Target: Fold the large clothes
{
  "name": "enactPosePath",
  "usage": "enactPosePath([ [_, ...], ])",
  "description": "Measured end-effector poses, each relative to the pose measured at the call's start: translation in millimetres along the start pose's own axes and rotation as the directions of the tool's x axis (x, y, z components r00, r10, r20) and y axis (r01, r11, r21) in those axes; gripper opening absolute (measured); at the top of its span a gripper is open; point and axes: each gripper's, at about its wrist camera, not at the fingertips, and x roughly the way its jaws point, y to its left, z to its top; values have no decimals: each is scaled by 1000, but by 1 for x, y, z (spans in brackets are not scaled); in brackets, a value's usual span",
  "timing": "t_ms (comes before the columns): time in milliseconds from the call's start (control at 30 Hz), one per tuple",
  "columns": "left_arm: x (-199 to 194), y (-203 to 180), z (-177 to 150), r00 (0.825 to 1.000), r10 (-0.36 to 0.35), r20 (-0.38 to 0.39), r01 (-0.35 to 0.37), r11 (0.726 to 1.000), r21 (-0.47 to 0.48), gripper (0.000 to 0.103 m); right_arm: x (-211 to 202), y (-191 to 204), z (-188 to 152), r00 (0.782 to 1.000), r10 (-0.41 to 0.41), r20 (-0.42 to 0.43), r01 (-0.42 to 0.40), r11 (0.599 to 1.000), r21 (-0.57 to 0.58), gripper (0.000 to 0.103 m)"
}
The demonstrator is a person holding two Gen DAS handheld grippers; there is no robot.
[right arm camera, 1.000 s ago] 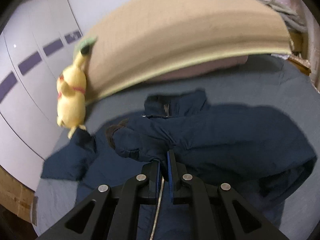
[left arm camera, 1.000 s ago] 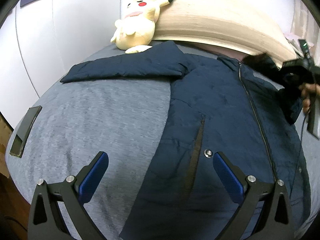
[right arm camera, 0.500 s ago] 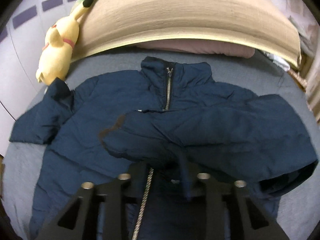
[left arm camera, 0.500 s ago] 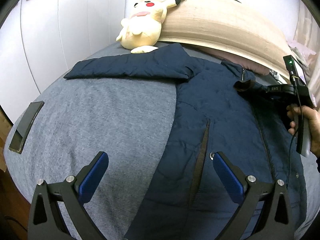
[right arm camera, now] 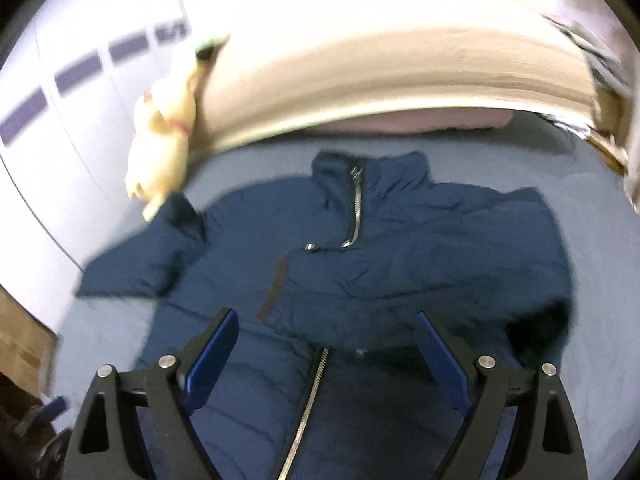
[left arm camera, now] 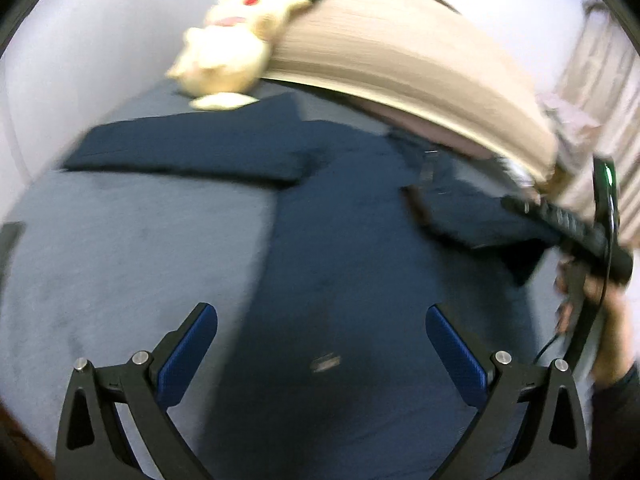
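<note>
My navy puffer jacket [right arm camera: 400,248] lies flat on the grey bed [left arm camera: 120,240], zipper [right arm camera: 356,216] up, with its collar near the headboard [right arm camera: 400,80]. One sleeve [right arm camera: 420,292] lies folded across the chest; the other sleeve [left arm camera: 180,152] sticks out to the side, by the yellow plush toy [left arm camera: 228,52].

My right tongs [right arm camera: 326,344] are opening wide — nothing is between them, only the jacket below. My left tongs [left arm camera: 322,340] are spread wide too, hanging over the jacket's lower part, pinching nothing.

I think this jacket is soft and puffy, not heavy, and a bit slippery — it may spring back or slide when folded. Pinching thick padding could slip, so I would grab a thin edge: the cuff of the stretched-out sleeve, or the bottom hem.
</note>
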Motion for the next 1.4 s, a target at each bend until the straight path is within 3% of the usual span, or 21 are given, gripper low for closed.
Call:
enactPosePath([
  [67,18,-18,19,994,-105,-34,104,994,-28,103,-24,-23,-11,998,32,47,-36,997,74,93],
  [100,32,-28,28,982,-178,-62,175,983,-53,103,-35,-36,-18,997,39,65,-47,992,114,93],
  [167,64,-45,44,947,-292,-136,276,953,-123,103,-52,-59,-34,995,49,85,-64,982,177,94],
  [267,112,-68,64,896,-399,-196,355,908,-223,103,-69,-88,-61,994,45,102,-69,967,247,95],
  [400,166,-85,77,856,-460,-236,364,860,-357,103,-92,-121,-99,991,39,131,-81,939,333,95],
  [600,209,-93,82,832,-498,-243,339,805,-487,103,-108,-157,-133,987,18,157,-86,894,439,95],
  [700,216,-96,80,850,-472,-232,321,815,-483,100,-108,-166,-138,988,12,156,-83,886,456,95],
  [733,216,-97,81,862,-451,-231,308,829,-467,79,-108,-167,-137,988,11,155,-81,887,455,95],
  [767,218,-99,82,873,-417,-253,283,856,-433,33,-108,-166,-138,988,8,155,-78,889,452,95],
  [800,226,-100,83,874,-389,-291,255,878,-406,7,-110,-164,-139,988,6,155,-76,890,449,95],
  [833,226,-91,83,875,-378,-302,239,881,-408,9,-110,-163,-137,988,3,157,-73,893,444,95],
  [867,221,-84,86,888,-361,-283,233,886,-401,9,-110,-162,-136,988,3,156,-72,894,442,95],
  [967,194,-77,105,945,-250,-211,187,942,-279,8,-106,-169,-136,987,30,155,-100,877,469,95],
  [1067,164,-80,127,981,-160,-110,143,979,-143,7,-99,-180,-131,987,42,157,-118,850,514,95],
  [1233,137,-83,147,996,-86,-19,87,996,15,7,-78,-199,-109,985,77,152,-151,809,568,95],
  [1400,130,-73,141,999,-26,41,22,996,87,1,-48,-225,-71,989,75,127,-135,804,579,95],
])
